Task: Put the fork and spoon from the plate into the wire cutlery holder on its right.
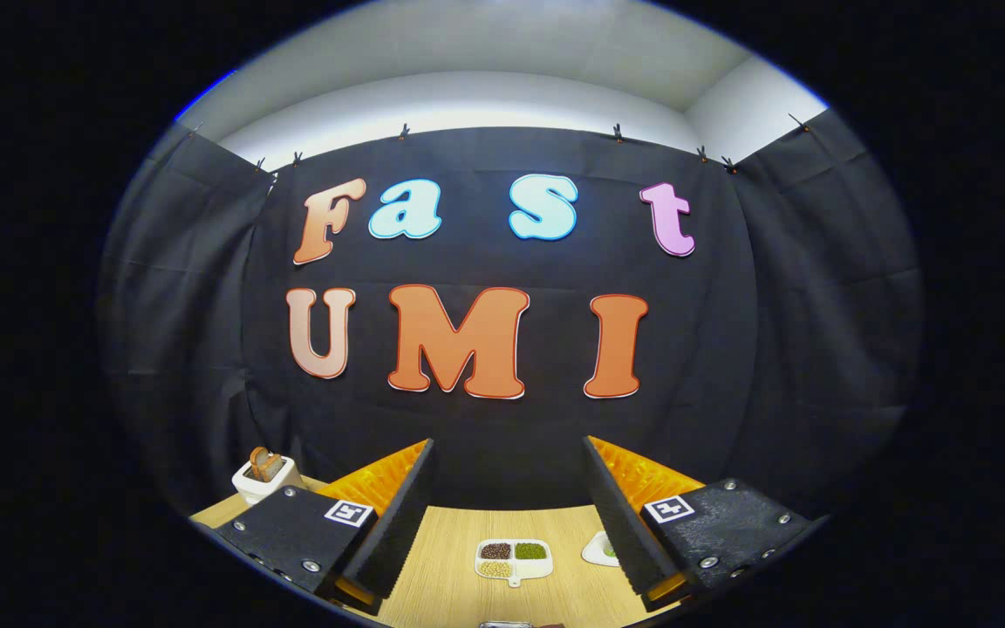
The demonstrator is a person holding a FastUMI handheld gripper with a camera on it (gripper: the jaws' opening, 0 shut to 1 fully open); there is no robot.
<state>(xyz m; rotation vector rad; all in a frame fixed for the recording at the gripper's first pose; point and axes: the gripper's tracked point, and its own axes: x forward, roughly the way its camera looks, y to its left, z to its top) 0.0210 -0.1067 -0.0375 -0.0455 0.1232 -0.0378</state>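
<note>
Spread fingers (507, 523) hold nothing above a divided dish (515, 560), perhaps of beans.

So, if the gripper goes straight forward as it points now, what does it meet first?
Probably the black cloth wall; the open gripper points above the divided dish on the table, though depth is unclear.
</note>
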